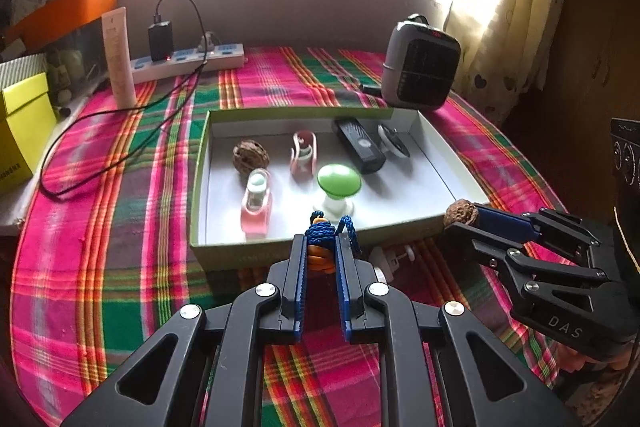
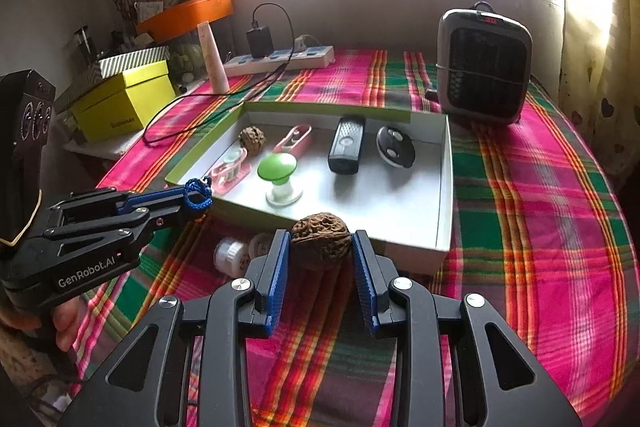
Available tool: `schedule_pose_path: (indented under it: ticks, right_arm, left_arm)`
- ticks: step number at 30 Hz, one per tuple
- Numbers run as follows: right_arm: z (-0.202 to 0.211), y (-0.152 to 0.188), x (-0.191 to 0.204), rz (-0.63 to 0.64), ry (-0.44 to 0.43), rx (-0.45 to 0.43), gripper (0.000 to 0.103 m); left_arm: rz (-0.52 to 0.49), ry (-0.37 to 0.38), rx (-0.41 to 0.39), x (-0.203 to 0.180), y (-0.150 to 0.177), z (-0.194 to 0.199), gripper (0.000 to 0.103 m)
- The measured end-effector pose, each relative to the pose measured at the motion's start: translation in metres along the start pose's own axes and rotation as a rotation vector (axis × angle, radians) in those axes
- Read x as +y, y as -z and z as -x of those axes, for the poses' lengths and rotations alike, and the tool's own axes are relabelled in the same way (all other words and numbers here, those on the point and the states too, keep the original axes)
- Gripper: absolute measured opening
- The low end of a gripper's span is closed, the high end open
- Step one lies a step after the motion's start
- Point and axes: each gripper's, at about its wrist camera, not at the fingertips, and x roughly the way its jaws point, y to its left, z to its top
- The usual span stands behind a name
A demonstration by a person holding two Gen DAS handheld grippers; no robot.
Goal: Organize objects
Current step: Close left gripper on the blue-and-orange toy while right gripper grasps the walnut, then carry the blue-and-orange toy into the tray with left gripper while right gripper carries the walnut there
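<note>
1. Left hand-held gripper is clamped tight on a blue corded charm, just short of the box's near edge
2. Right hand-held gripper pinches a walnut, jaws partly apart, at the same edge
3. Bare box floor lies right of the green mushroom
4. Plaid tabletop is bare to the right

Wrinkled brown walnut and blue-corded orange charm — each pinched aloft, just before the shallow green-rimmed box.

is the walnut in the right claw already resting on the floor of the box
No, the walnut is pinched between the right claw's pads at the near wall of the box, not on its floor.
</note>
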Motion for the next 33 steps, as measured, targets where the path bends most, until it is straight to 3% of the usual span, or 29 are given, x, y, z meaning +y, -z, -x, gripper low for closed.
schedule_pose_path:
  ticks: [14, 33]
  right_arm:
    - [-0.021, -0.027, -0.011, 0.000, 0.036, 0.002, 0.033]
    - [-0.048, -0.037, -0.027, -0.012, 0.056, 0.049, 0.033]
  left_arm:
    - [0.013, -0.012, -0.017, 0.012, -0.028, -0.020, 0.012]
    - [0.001, -0.017, 0.015, 0.014, -0.042, -0.049, 0.012]
